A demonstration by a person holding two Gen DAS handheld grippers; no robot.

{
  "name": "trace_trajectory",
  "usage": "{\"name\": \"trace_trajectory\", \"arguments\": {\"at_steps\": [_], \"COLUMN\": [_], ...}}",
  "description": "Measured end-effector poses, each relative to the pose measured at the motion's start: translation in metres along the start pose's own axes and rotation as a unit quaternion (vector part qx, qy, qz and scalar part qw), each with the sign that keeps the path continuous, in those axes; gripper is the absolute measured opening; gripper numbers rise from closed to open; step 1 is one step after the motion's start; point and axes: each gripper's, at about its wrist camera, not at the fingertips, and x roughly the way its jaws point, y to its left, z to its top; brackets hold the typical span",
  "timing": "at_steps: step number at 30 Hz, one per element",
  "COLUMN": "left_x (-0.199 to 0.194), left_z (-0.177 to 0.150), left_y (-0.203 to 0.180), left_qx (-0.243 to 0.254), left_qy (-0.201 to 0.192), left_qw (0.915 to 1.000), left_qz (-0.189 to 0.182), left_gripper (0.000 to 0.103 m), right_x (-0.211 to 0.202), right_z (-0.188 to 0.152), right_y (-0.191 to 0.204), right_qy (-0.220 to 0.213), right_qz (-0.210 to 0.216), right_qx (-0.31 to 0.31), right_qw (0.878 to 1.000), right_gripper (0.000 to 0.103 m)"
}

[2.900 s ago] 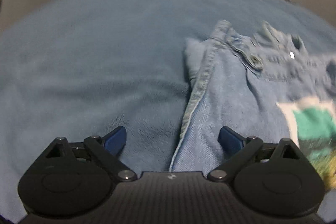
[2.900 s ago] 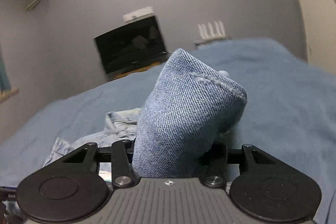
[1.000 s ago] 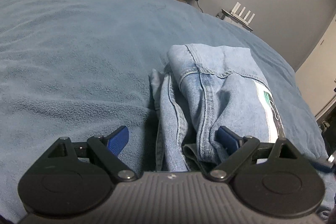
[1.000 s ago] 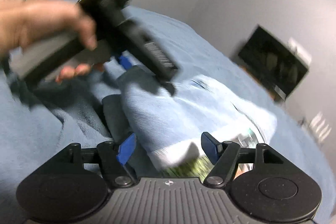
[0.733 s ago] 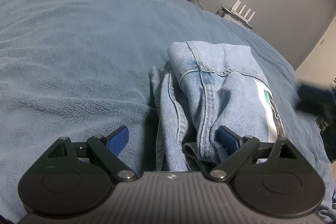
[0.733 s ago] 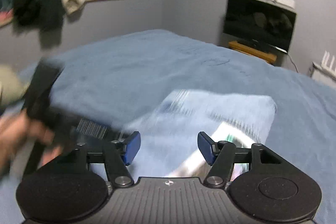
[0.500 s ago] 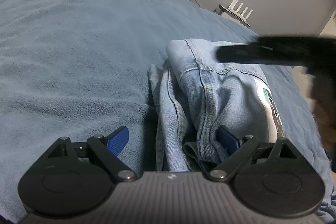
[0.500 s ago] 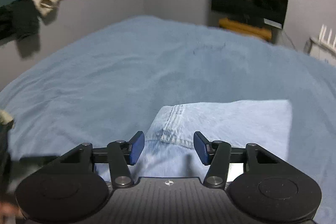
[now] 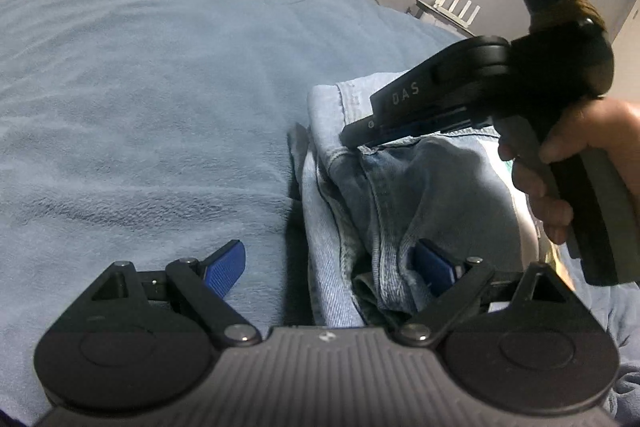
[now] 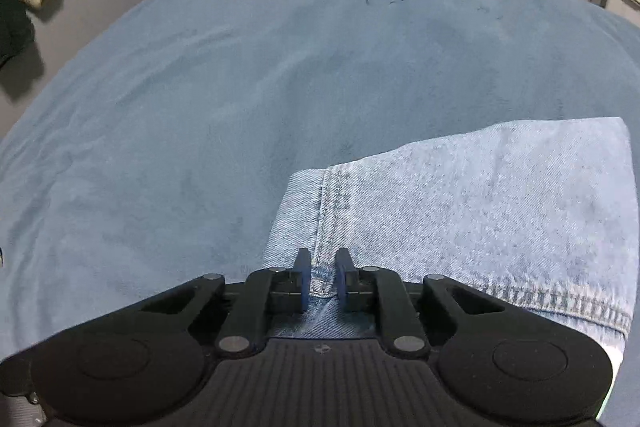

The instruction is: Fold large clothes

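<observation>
Folded jeans [image 9: 432, 187] lie on the blue blanket [image 9: 160, 107] covering the bed, toward its right side. The right gripper [image 10: 322, 277], whose jaws have just been closing, pinches a seamed edge of the jeans. The left gripper [image 9: 332, 263] stands wide open astride the near end of the jeans, gripping nothing.
</observation>
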Motion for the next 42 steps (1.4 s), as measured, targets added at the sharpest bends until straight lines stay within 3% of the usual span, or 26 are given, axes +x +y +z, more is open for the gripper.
{"name": "trace_trajectory", "arguments": {"at_steps": [3,6,7,9,11,13,14,15,16,17,20,22,24,29,32,39,42], "left_x": [0.001,-0.013,-0.022,-0.038,-0.042,-0.034,-0.026,-0.019,-0.014,-0.01,-0.01,-0.009,-0.009,-0.007,-0.006,-0.005,-0.005], "left_z": [0.0,0.004,0.005,0.007,0.007,0.003,-0.001,-0.006,-0.009,-0.012,-0.008,-0.007,-0.009,-0.004,-0.004,-0.003,-0.003], "left_y": [0.004,-0.004,-0.008,-0.013,-0.019,-0.031,-0.039,-0.046,-0.05,-0.053,-0.043,-0.035,-0.033,-0.042,-0.045,-0.044,-0.046], "left_qx": [-0.004,0.011,0.016,0.01,0.009,0.033,0.053,0.081,0.109,0.132,0.1,0.092,0.095,0.1,0.104,0.098,0.102], "left_qy": [0.0,-0.032,-0.052,-0.087,-0.085,-0.056,-0.036,-0.022,-0.019,-0.013,-0.002,0.005,0.01,0.013,0.014,0.019,0.019], "left_qw": [1.0,0.9992,0.9985,0.993,0.9856,0.9831,0.9837,0.9859,0.9873,0.9874,0.991,0.9917,0.9915,0.9915,0.9915,0.9925,0.9922], "left_qz": [0.009,0.02,0.001,-0.079,-0.146,-0.171,-0.168,-0.145,-0.114,-0.086,-0.088,-0.09,-0.088,-0.082,-0.077,-0.071,-0.068], "left_gripper": [0.092,0.088,0.088,0.088,0.084,0.077,0.069,0.065,0.052,0.047,0.039,0.038,0.038,0.038,0.038,0.039,0.039], "right_x": [0.011,0.023,0.024,0.021,0.022,0.021,0.019,0.015,0.011,0.002,-0.039,-0.066,-0.086,-0.117,-0.111,-0.074,-0.088], "right_z": [0.002,0.006,0.008,0.011,0.013,0.015,0.015,0.015,0.016,0.015,0.005,-0.011,-0.032,-0.088,-0.108,-0.109,-0.1], "right_y": [-0.002,-0.007,-0.01,-0.017,-0.024,-0.028,-0.029,-0.03,-0.029,-0.03,-0.042,-0.05,-0.059,-0.082,-0.097,-0.082,-0.091], "right_qy": [0.017,0.028,0.032,0.041,0.048,0.05,0.05,0.049,0.042,0.026,-0.057,-0.106,-0.126,-0.115,-0.104,-0.112,-0.133], "right_qz": [0.006,0.018,0.023,0.04,0.056,0.064,0.066,0.067,0.069,0.079,0.086,0.064,0.033,0.002,0.015,-0.01,0.034], "right_qx": [0.009,0.016,0.02,0.027,0.029,0.031,0.031,0.027,0.02,0.018,0.009,-0.02,-0.06,-0.104,-0.091,-0.077,-0.03], "right_qw": [1.0,0.999,0.999,0.998,0.997,0.996,0.996,0.996,0.997,0.996,0.995,0.992,0.99,0.988,0.99,0.991,0.99], "right_gripper": [0.015,0.015,0.015,0.018,0.018,0.018,0.018,0.02,0.022,0.028,0.035,0.038,0.038,0.037,0.037,0.046,0.047]}}
